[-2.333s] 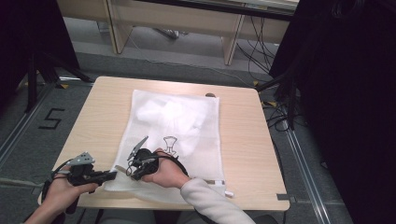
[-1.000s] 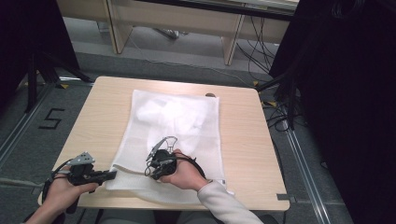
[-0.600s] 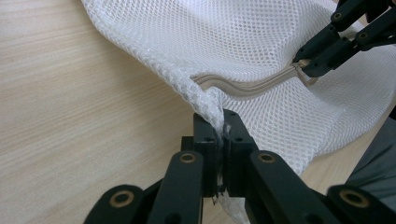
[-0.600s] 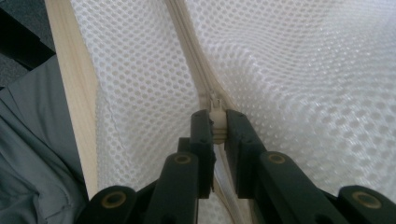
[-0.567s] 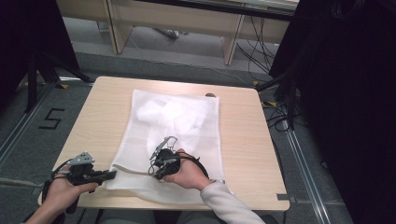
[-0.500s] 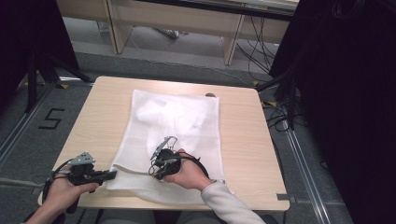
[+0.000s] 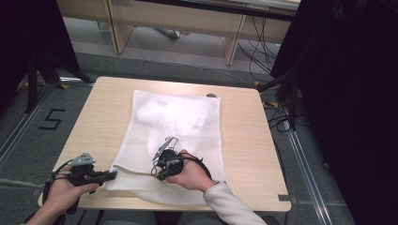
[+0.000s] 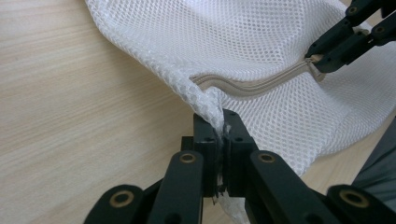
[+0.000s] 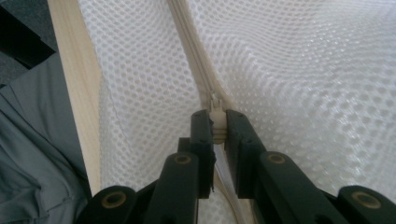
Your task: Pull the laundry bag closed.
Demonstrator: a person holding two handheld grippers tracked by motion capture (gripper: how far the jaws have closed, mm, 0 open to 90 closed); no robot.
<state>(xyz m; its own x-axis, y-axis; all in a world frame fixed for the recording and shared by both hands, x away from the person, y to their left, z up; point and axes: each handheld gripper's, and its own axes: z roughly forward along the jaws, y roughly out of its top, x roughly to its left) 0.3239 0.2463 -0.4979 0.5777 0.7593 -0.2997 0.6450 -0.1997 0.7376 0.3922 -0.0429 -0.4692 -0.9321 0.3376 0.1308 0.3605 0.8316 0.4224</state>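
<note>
The white mesh laundry bag point(image 7: 176, 136) holds pale contents too blurred through the netting to identify. In the right gripper view, the beige zipper pull point(image 9: 215, 125) is mostly covered by the clamped jaws. The light wooden table point(image 7: 244, 140) has its near edge hidden behind the person's forearms.

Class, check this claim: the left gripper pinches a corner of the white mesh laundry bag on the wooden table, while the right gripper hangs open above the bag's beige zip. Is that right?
Not quite. The right gripper is not open above the beige zip: the right gripper view shows it shut on the zip's pull tab. The rest stands: the left gripper pinches a corner of the white mesh laundry bag on the wooden table.
</note>
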